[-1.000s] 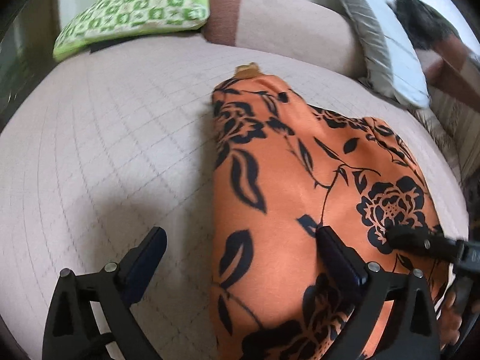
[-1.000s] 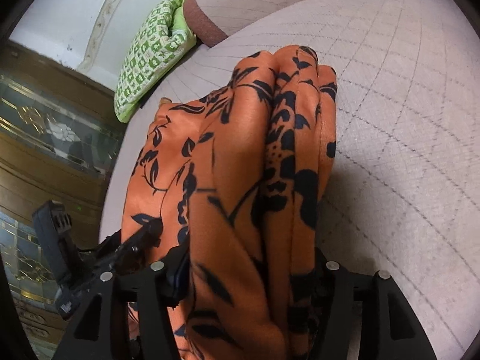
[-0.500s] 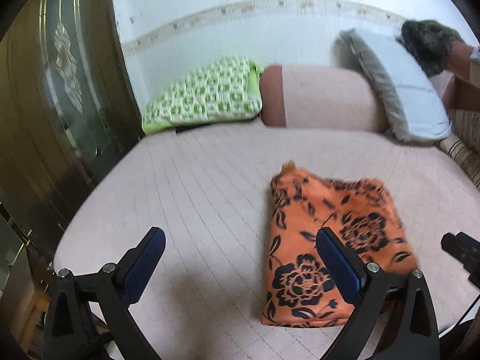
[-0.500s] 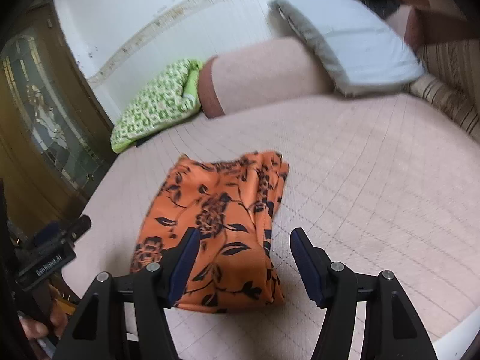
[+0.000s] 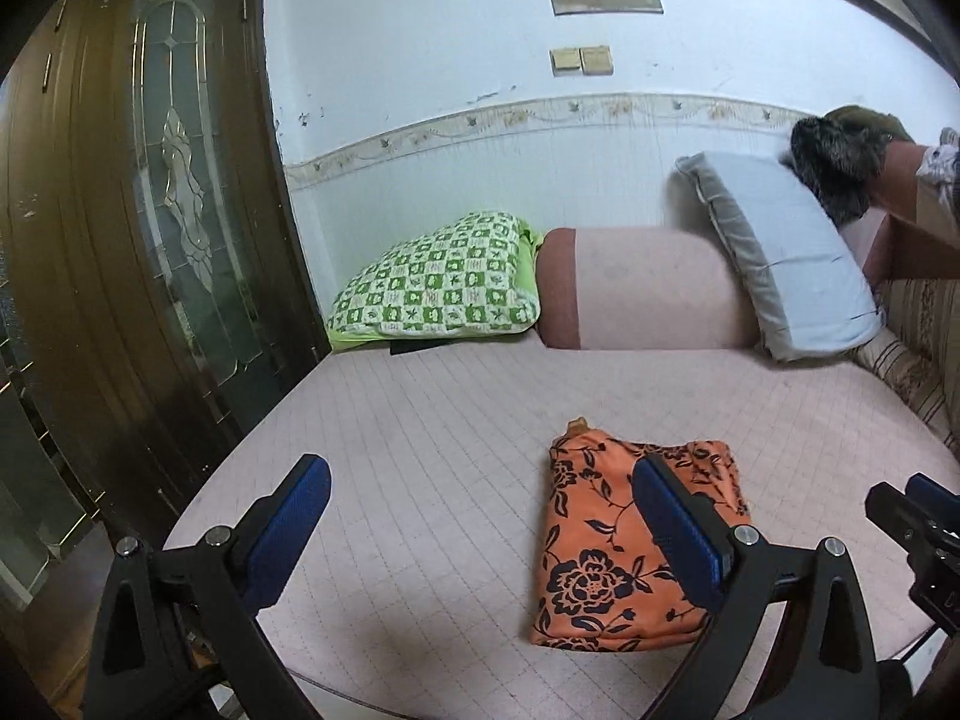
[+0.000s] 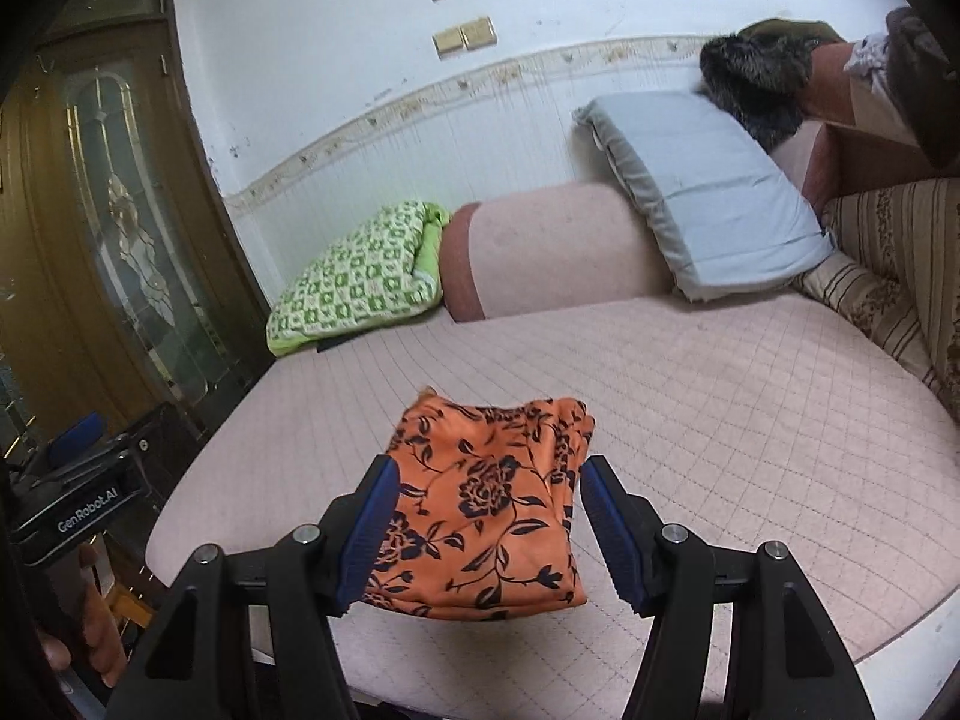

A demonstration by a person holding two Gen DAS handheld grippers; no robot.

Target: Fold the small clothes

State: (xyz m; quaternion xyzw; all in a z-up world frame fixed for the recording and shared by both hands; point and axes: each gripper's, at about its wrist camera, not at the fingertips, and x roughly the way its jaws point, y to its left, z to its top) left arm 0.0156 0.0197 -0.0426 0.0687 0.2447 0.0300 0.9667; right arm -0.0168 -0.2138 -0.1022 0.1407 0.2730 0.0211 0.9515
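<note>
I see the orange black-flowered folded cloth [image 6: 492, 504] lying flat near the front edge of the pink quilted mattress [image 6: 720, 396], my left gripper [image 5: 480, 534] and right gripper [image 6: 486, 531] both spread wide holding nothing, so I'd just pat down its bunched right edge

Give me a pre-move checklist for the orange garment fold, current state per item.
1. Left gripper open and empty: ok.
2. Right gripper open and empty: ok.
3. Orange floral garment lies folded as a compact rectangle on the pink quilted bed: ok.
4. Garment clear of the green checked pillow and the grey pillow: ok.
5. Far right edge shows bunched layers, not flush: not ok.
6. Underside layers flat: cannot tell.
</note>
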